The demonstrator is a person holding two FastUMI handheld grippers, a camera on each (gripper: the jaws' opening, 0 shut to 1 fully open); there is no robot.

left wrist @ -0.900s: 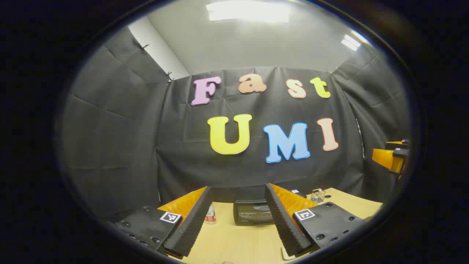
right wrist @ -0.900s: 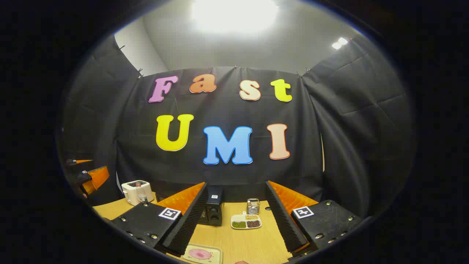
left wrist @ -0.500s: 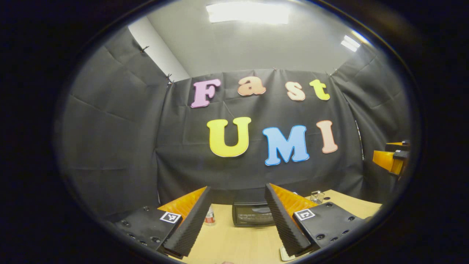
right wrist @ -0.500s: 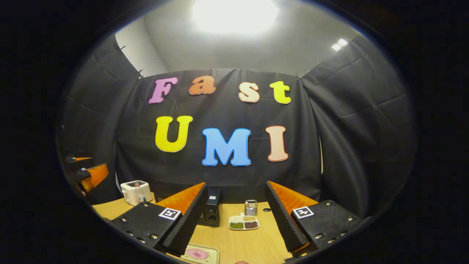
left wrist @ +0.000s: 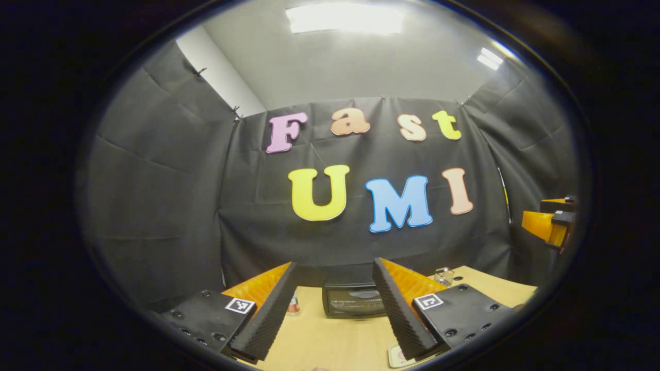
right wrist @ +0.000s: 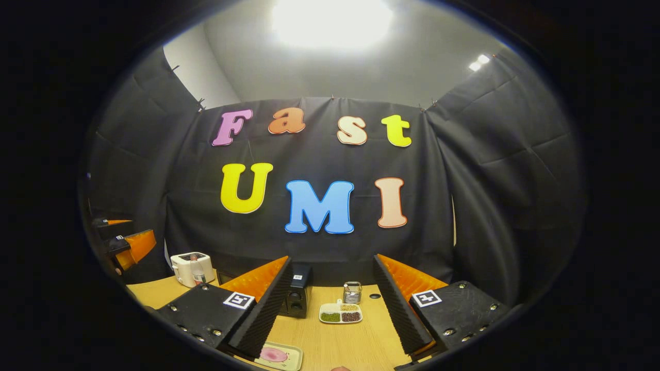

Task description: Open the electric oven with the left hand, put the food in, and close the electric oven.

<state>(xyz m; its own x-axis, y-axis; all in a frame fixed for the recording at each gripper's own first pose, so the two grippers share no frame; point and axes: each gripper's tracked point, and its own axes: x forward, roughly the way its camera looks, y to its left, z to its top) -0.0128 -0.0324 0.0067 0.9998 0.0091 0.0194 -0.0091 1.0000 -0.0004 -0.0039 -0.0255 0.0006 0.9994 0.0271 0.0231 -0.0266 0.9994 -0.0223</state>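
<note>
Left gripper and right gripper fingers spread wide, empty, above wooden table; oven shut at table's far edge.

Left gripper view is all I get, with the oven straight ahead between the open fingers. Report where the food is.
Observer: In the right gripper view, a pale tray carrying pink food lies on the table, low beside the open right gripper.
Operator: Name what sits beside the oven.
Observer: A three-part dish of green, tan and dark fillings lies to the right of the electric oven.
Operator: Now the other side.
Observer: A white toaster stands to the left of the oven, near the wall.
</note>
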